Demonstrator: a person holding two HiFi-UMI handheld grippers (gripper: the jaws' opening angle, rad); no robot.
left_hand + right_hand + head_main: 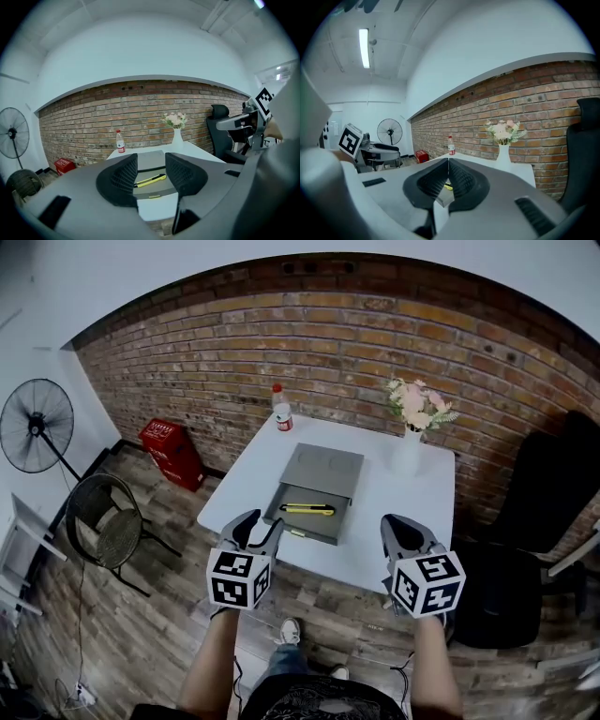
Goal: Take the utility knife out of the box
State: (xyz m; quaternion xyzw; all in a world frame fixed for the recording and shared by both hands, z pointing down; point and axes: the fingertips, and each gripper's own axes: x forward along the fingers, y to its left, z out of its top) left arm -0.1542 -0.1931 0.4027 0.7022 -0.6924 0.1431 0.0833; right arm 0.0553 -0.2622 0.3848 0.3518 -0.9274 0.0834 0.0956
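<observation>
The yellow utility knife (307, 509) lies crosswise in the open grey box (281, 518) on the white table (394, 512); the box's lid (323, 470) lies flat behind it. Both grippers hover over the floor short of the table's near edge. My left gripper (257, 525) is open and empty, and the left gripper view shows the knife (150, 180) framed between its spread jaws (151, 161). My right gripper (397, 525) is shut on nothing, right of the box. In the right gripper view its jaws (448, 161) meet, with a sliver of the knife (448, 187) below them.
A water bottle (281, 409) stands at the table's far corner and a white vase of flowers (411, 432) at the back right. On the floor are a red crate (173, 451), a round chair (105, 521) and a fan (36, 426) at left, a black office chair (525, 559) at right.
</observation>
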